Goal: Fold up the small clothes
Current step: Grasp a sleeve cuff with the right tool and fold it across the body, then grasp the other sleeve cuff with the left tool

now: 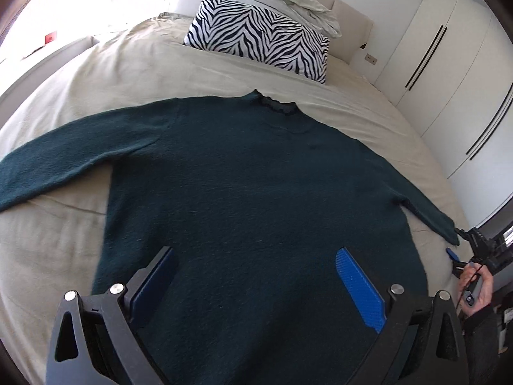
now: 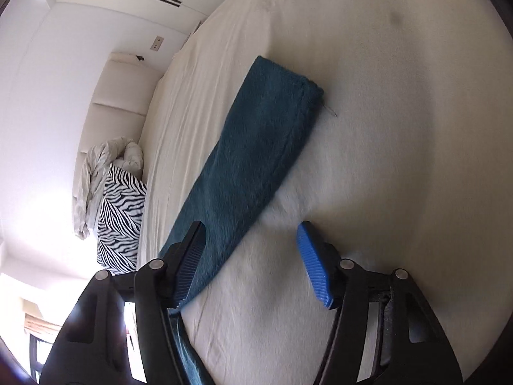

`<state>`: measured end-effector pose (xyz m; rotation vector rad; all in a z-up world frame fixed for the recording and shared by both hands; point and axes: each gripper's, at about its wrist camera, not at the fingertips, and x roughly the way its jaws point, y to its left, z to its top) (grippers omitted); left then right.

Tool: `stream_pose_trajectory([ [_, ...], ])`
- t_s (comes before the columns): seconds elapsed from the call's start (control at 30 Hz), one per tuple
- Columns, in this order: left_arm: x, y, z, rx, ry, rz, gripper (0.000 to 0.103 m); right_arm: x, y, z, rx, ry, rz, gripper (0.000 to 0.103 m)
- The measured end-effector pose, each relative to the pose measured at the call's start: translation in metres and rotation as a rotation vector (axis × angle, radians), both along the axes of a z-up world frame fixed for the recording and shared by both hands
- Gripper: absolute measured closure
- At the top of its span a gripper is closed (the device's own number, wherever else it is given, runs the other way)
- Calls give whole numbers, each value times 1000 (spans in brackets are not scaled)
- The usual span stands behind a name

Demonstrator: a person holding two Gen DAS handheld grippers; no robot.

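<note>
**Right sleeve nearest right hand-held gripper**

Sweater [image 1: 250, 186] is laid flat on bed [image 1: 96, 73], hem twd left hand-held gripper [image 1: 256, 276], spread above it. Right sleeve [image 2: 253, 147] runs fwd from right hand-held gripper [image 2: 253, 256], also spread, nothing pinched; its cuff is farthest away.

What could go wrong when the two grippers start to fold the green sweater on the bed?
1. The right gripper is open beside the sleeve, so it may close on the bed sheet too.
2. The left gripper hangs open over the middle of the sweater, not over an edge; a pinch there would probably bunch the knit.
</note>
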<state>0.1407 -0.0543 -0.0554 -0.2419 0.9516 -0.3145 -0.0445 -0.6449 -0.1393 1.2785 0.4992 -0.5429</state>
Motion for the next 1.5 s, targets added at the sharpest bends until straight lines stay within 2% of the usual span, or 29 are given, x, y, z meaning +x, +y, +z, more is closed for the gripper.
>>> stream_pose_trajectory([
  [0.13,27,-26,-9,-106,35,-70,12,21,-44,-13,-4,-21,-31,47],
  [0.2,41,-36,-16,-139,61,-92,15,31,-65,-21,1,-19,-46,60],
  [0.23,45,-40,-19,-156,71,-105,17,35,-75,-24,2,-5,-50,72],
  [0.33,62,-48,-31,-179,111,-122,28,56,-89,-23,-42,62,-22,91],
  [0.4,68,-48,-36,-211,127,-128,29,76,-88,-11,-99,89,15,94],
  [0.5,78,-46,-38,-250,137,-114,29,115,-60,20,-219,120,114,95],
  [0.6,83,-38,-37,-296,141,-95,29,174,-2,47,-345,153,310,95],
  [0.73,87,-24,-38,-358,153,-75,29,249,114,62,-524,173,602,95],
  [0.87,91,-8,-42,-405,164,-50,29,308,228,34,-678,249,845,95],
  [0.93,96,-2,-49,-441,190,-39,29,335,283,9,-711,317,942,95],
  [0.97,99,0,-54,-458,210,-35,28,342,299,-3,-725,345,968,94],
  [1.0,101,0,-57,-474,226,-34,28,348,336,-11,-748,366,982,93],
  [1.03,103,0,-59,-490,236,-37,27,351,350,-21,-774,385,999,87],
  [1.1,105,-2,-62,-513,245,-40,20,348,365,-31,-839,383,1007,82],
  [1.13,108,-4,-64,-522,247,-40,15,350,383,-30,-872,377,1013,74],
  [1.17,111,-6,-66,-535,253,-36,12,348,385,-30,-877,372,1028,60],
  [1.23,116,-11,-71,-570,276,-29,12,338,387,-30,-839,341,1034,43],
  [1.33,127,-25,-71,-589,293,-53,11,320,384,-19,-743,268,1005,43],
  [1.43,138,-43,-76,-564,322,-67,13,271,384,0,-590,198,943,43],
  [1.5,143,-54,-74,-536,325,-70,21,242,370,3,-457,137,891,43],
])
